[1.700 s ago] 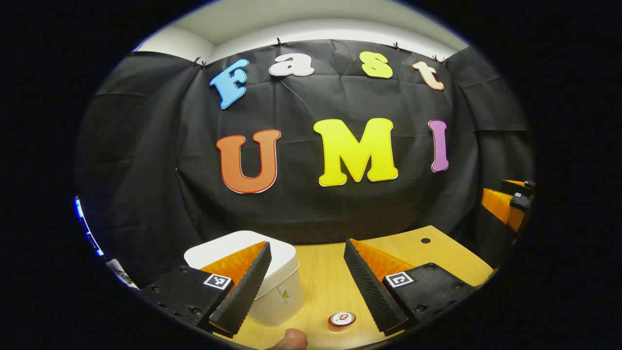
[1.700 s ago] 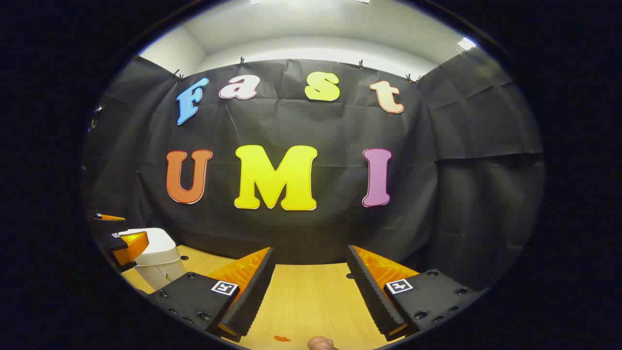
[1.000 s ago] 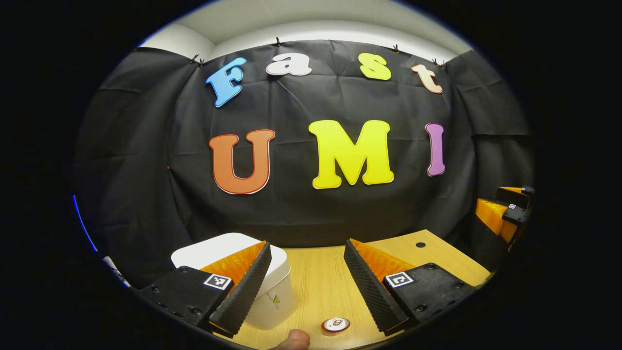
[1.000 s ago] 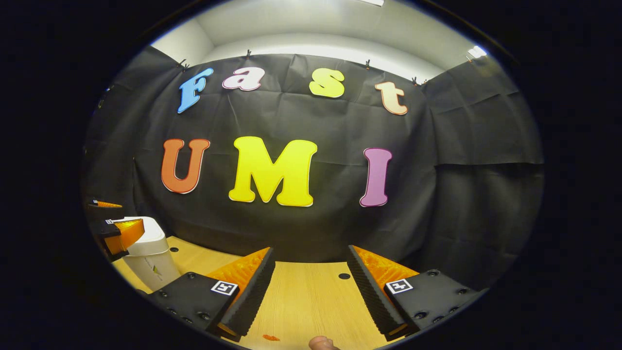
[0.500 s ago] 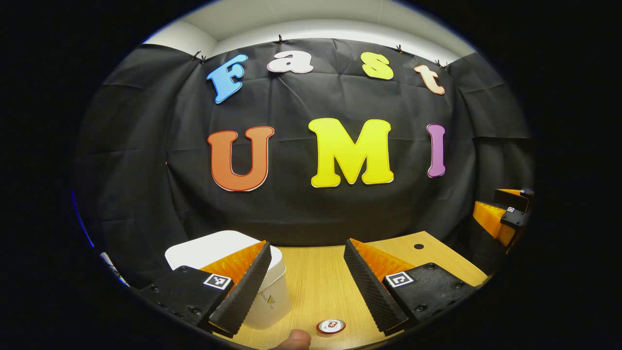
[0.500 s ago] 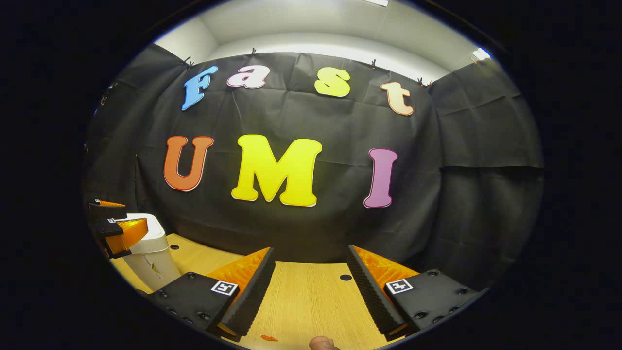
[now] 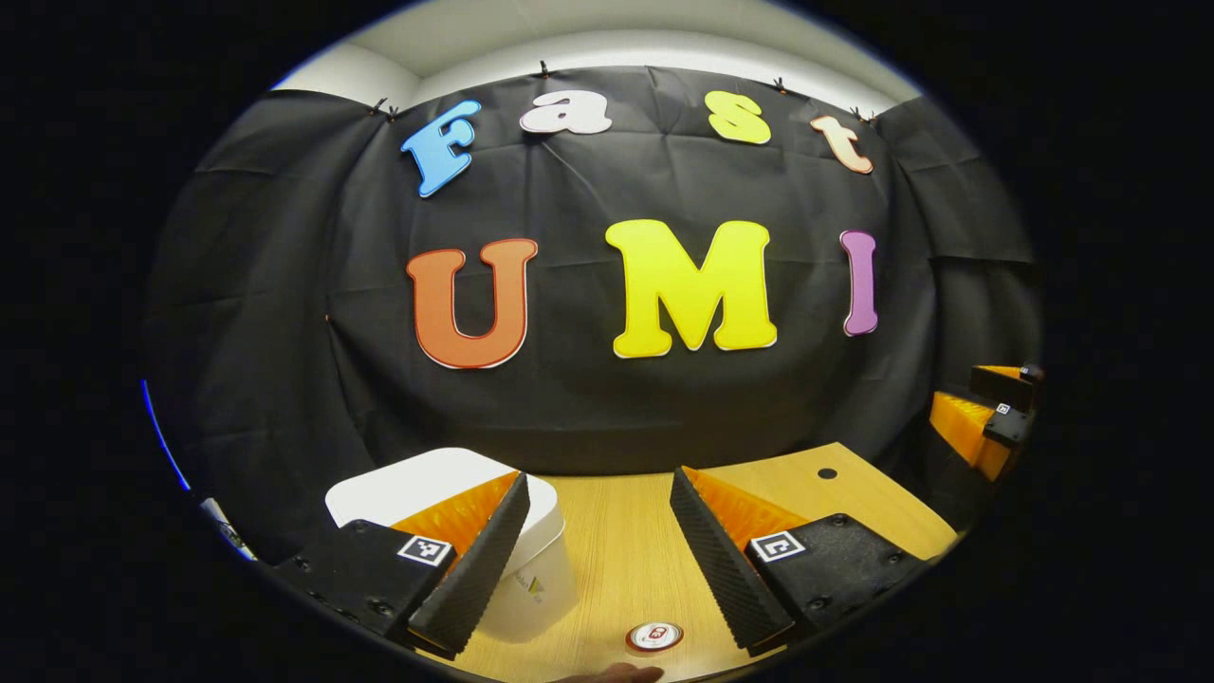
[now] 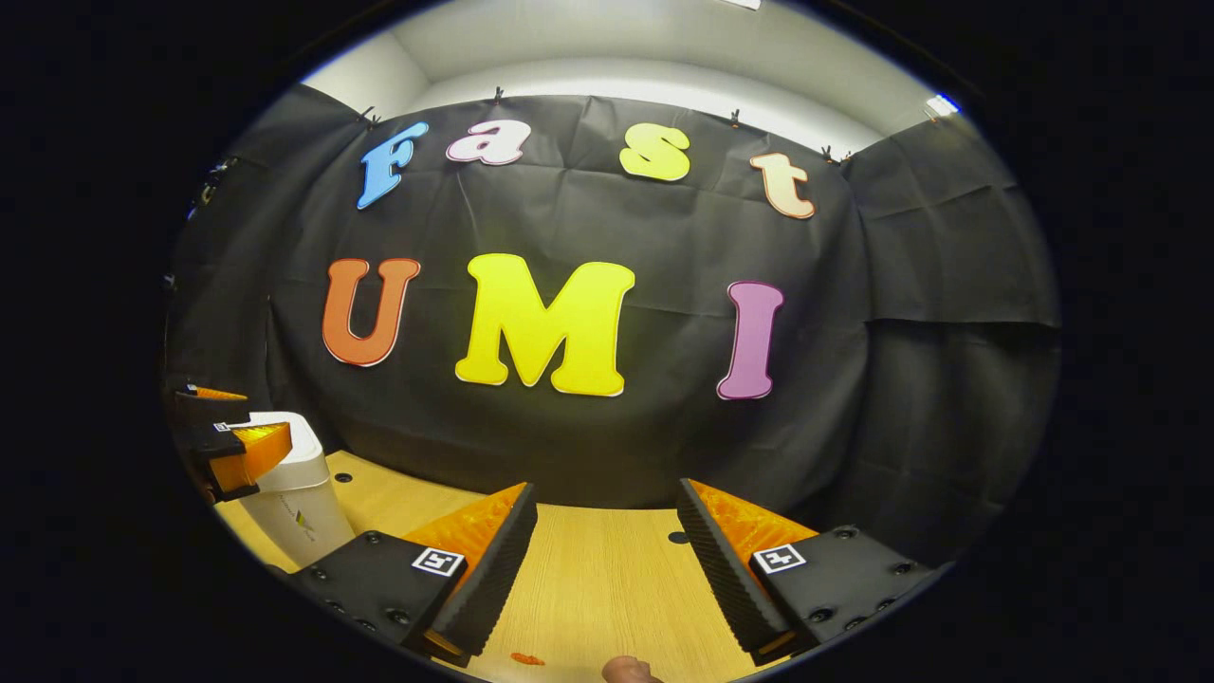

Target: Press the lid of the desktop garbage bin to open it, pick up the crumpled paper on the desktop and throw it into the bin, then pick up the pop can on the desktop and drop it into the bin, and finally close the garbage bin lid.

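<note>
Two grippers, both high above desktop (image 7: pixel 616 541).

Left gripper (image 7: pixel 593 560): jaws spread wide, nothing between them.

Right gripper (image 8: pixel 602 579): jaws likewise spread, holding nothing; also seen at right edge of left gripper view.

One white garbage bin (image 7: pixel 536 569), lid (image 7: pixel 408 484) closed, standing on desktop partly behind left gripper's left finger; also at left edge of right gripper view.

One pop can (image 7: pixel 654 636), upright, top facing camera, near bottom edge between left gripper's fingers, just right of bin.
</note>
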`<control>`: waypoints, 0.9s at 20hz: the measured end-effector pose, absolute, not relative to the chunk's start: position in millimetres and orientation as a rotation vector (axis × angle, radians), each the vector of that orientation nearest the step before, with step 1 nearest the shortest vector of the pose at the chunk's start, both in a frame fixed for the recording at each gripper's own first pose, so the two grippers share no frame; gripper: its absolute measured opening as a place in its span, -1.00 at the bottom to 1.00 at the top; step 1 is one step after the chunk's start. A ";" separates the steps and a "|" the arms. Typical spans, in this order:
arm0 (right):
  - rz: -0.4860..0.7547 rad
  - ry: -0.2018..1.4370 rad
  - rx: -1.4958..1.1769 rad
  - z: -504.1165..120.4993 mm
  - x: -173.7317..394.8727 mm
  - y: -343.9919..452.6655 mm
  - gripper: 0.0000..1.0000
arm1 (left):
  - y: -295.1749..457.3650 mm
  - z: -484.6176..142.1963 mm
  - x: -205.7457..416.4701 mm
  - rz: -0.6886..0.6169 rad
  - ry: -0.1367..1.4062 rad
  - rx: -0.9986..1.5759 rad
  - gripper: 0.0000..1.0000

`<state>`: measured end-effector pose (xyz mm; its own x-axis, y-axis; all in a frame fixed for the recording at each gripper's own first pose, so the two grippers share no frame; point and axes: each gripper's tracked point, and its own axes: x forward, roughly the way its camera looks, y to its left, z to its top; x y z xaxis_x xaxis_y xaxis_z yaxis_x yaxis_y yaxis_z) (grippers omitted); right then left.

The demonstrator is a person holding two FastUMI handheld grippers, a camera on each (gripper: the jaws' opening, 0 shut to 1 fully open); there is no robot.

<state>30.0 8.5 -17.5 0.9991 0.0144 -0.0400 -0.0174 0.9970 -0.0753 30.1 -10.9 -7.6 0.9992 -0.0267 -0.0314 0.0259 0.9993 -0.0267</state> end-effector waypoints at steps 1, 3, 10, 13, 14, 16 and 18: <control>0.016 0.043 -0.075 -18.9 30.5 9.0 0.89 | -10.7 -6.8 31.2 -0.027 0.031 -0.033 0.92; 0.014 0.053 -0.076 -22.0 31.3 9.5 0.89 | -8.8 -5.5 33.4 -0.028 0.029 -0.045 0.82; 0.019 0.080 -0.082 -29.9 32.7 18.3 0.89 | 14.0 -12.1 40.6 0.038 0.052 -0.037 -0.22; 0.040 0.089 -0.092 -34.0 33.6 30.5 0.89 | 24.6 -12.1 43.2 0.064 0.046 -0.021 -0.41; 0.049 0.092 -0.096 -34.5 33.2 35.2 0.87 | 28.0 -12.4 45.1 0.069 0.047 -0.020 -0.46; 0.063 0.098 -0.109 -36.7 33.7 42.7 0.89 | 31.1 -15.7 46.7 0.066 0.056 -0.020 -0.60; 0.078 0.104 -0.117 -38.9 33.1 50.3 0.89 | 33.5 -19.4 48.9 0.054 0.071 -0.044 -0.82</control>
